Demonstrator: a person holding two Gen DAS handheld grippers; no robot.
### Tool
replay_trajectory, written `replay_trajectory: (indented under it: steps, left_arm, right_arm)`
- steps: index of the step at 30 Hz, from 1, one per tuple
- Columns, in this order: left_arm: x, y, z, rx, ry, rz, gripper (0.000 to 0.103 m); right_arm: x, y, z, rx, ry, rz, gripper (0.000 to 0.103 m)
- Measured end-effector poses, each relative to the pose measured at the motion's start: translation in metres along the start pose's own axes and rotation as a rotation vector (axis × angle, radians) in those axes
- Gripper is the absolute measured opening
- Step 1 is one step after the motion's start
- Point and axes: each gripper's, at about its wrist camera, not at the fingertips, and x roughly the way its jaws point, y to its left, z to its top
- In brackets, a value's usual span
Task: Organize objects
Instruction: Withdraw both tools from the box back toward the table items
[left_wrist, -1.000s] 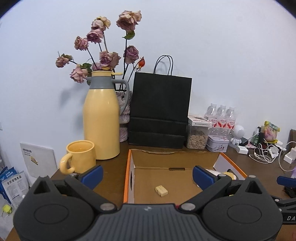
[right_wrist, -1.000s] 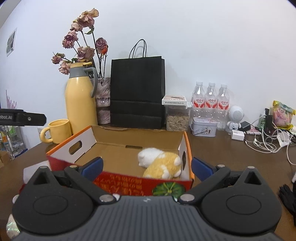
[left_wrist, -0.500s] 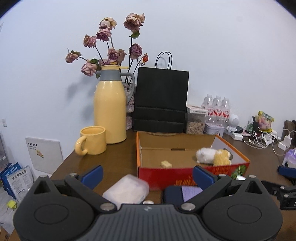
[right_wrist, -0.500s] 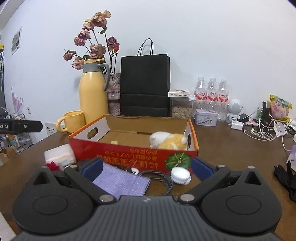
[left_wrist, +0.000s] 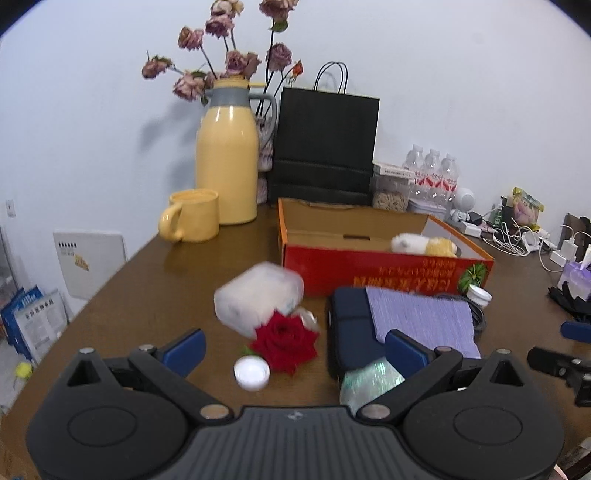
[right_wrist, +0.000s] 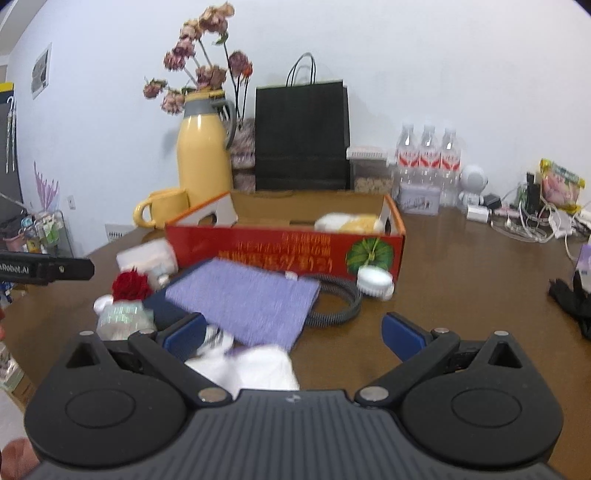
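Note:
A red cardboard box (left_wrist: 384, 269) (right_wrist: 284, 251) lies open on the brown table, with a white and yellow plush toy (left_wrist: 421, 244) (right_wrist: 349, 222) inside. In front of it lie a tissue pack (left_wrist: 258, 297) (right_wrist: 147, 258), a red rose (left_wrist: 284, 341) (right_wrist: 130, 285), a small white cap (left_wrist: 251, 373), a dark blue case (left_wrist: 345, 332) under a purple cloth (left_wrist: 421, 317) (right_wrist: 243, 299), a black coil (right_wrist: 338, 295) and a white round brush (right_wrist: 373, 281). My left gripper (left_wrist: 295, 349) is open above the rose. My right gripper (right_wrist: 291, 334) is open above the cloth's near edge and a white crumpled thing (right_wrist: 255, 367).
At the back stand a yellow jug (left_wrist: 226, 162) with dried flowers, a yellow mug (left_wrist: 192, 220), a black paper bag (left_wrist: 325, 147), a food jar (left_wrist: 391, 190) and water bottles (right_wrist: 428, 155). Cables and chargers (left_wrist: 517, 236) and a black glove (right_wrist: 570, 295) lie to the right. The table's left edge drops off.
Both grippers have pulled back from over the box toward the near side of the table, so the objects in front of the box have come into view. Both stay open.

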Motion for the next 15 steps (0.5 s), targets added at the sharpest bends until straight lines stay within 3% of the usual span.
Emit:
replay_trajectory:
  steps: [10,15]
  left_arm:
    - [0.005,-0.027,-0.019,0.05,0.043,-0.101,0.103]
    - [0.022,-0.041,-0.025,0.07,0.067,-0.118,0.103]
  right_arm:
    - [0.01,0.019,-0.021,-0.036,0.092,0.037,0.103]
    - [0.014,0.02,-0.023,-0.041,0.111,0.044,0.103]
